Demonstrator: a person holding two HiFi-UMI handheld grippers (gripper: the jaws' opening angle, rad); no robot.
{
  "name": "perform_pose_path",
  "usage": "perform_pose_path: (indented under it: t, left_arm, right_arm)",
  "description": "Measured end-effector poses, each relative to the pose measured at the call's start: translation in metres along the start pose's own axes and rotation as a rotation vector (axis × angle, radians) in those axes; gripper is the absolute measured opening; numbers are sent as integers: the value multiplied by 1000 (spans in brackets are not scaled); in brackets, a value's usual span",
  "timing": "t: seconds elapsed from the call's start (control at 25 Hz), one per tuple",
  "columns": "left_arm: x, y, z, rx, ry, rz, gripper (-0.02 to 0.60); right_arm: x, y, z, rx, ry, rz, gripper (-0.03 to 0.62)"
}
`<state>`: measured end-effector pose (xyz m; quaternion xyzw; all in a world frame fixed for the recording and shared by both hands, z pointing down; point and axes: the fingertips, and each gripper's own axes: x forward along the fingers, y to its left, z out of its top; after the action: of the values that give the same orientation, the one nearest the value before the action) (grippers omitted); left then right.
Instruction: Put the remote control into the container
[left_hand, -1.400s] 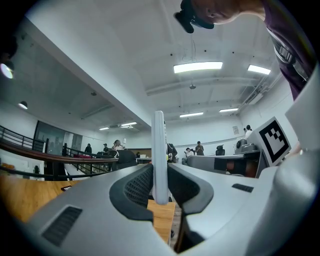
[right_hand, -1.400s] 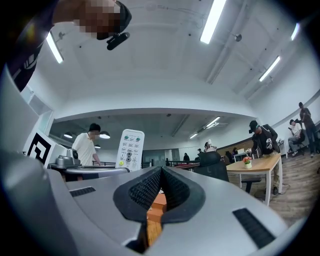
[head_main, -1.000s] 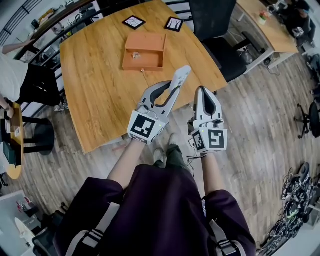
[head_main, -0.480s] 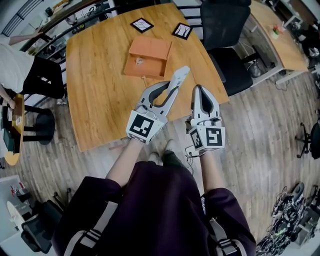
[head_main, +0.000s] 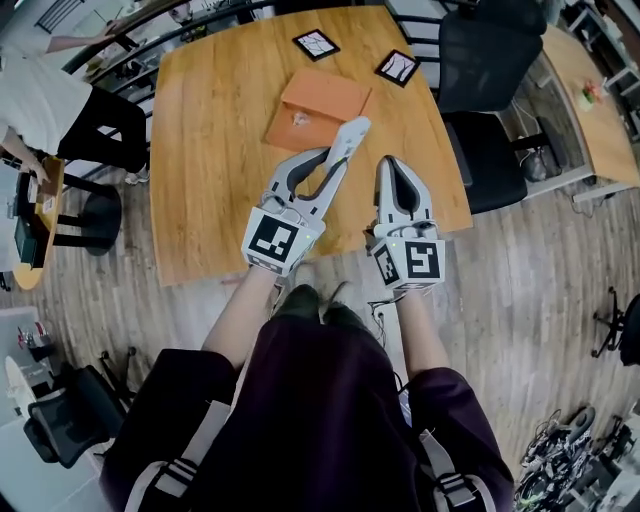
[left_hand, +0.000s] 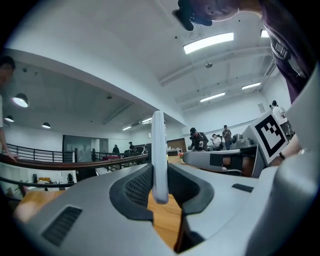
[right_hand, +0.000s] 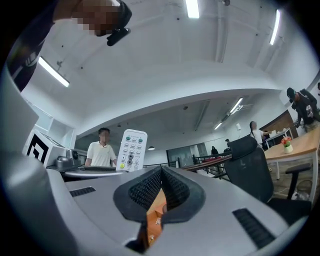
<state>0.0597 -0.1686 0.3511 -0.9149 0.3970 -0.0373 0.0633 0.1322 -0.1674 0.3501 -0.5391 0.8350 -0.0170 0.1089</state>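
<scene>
gripping remote control (head_main: 345, 146) upright, left hand-held gripper (head_main: 322, 168) clamped.

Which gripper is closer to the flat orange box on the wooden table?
Left. The left gripper, clamping a white remote control, points toward the orange box; the right gripper, shut, empty, sits farther back to its right.

Ahead of left claw (head_main: 322, 175): remote (head_main: 350, 138) juts forward, toward orange box (head_main: 335, 92). Small object lies inside box, near its front wall. Beyond box: card (head_main: 316, 43), second card (head_main: 398, 67). Tabletop (head_main: 215, 150) left of left claw bare. Right claw (head_main: 389, 165) just beside left claw, narrow gap between them. Black chair (head_main: 490, 75) right of right claw, past table edge.
</scene>
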Motion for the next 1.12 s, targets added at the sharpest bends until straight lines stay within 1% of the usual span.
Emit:
perform_pose_path:
  t: [0.16,0.28,0.44,0.6,0.76,0.88,1.0,1.12]
  left_arm:
    - [6,35,-13,6,18,23,91]
    - [14,61,-29,-3,33,18,91]
    - [29,93,-56,-28,52,-9,91]
    - [49,122,-92,-60,75,-40,91]
    - [70,148,-123,-83,64,-77,91]
    - [81,159,-141,-90,69,-106,91]
    - [88,164,-155,-75,100,-135,91]
    - [95,170,-173,-27,157,-155,91]
  right_arm:
    - [35,8,-18,11,22,27,18]
    - [62,12,-37,12,42,30,18]
    - [98,8,-69,32,80,-1,18]
    - [130,0,-108,51,124,-30,18]
    - [161,-9,-147,72,166,-61,18]
    - [176,-13,-167,88,192,-75,18]
    - [185,-16,-177,94,204,-85,18]
    - [189,-20,-184,97,215,-93,18]
